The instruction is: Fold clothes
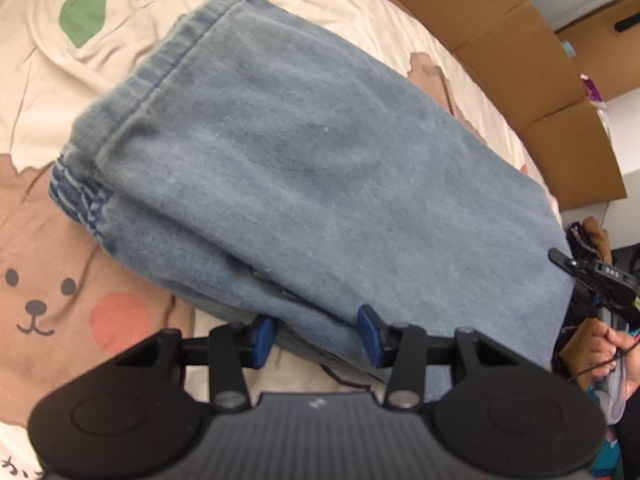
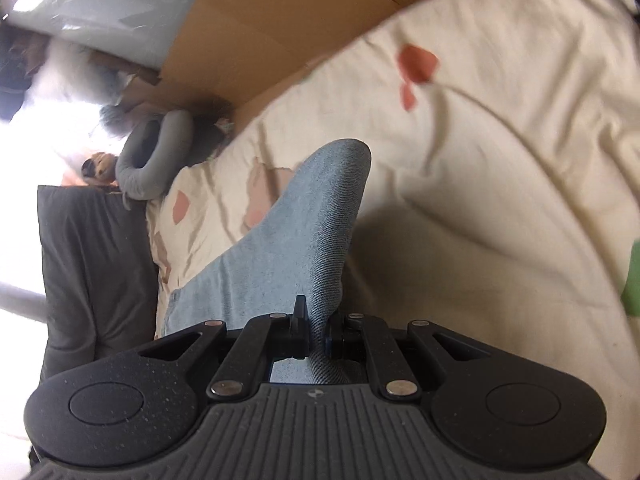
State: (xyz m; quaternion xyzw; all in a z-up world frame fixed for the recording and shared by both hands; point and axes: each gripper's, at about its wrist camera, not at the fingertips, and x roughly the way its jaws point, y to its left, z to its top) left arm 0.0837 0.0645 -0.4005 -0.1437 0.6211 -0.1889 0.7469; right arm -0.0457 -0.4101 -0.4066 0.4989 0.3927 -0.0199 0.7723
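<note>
Right gripper (image 2: 318, 334) pinches a fold of the light blue denim jeans (image 1: 304, 168), its jaws nearly closed on the cloth. Beside the jeans' near edge the left gripper (image 1: 316, 334) stands partly open, its blue pads (image 1: 262, 338) astride the denim; whether they press it I cannot tell. Folded in layers, the jeans lie on a cream bedsheet (image 1: 360, 8) printed with a brown bear (image 1: 40, 300), a green leaf (image 1: 84, 16) and blurred dark characters. Beyond the jeans stand cardboard boxes (image 1: 520, 60); a grey neck pillow (image 2: 148, 160) lies past the sheet.
</note>
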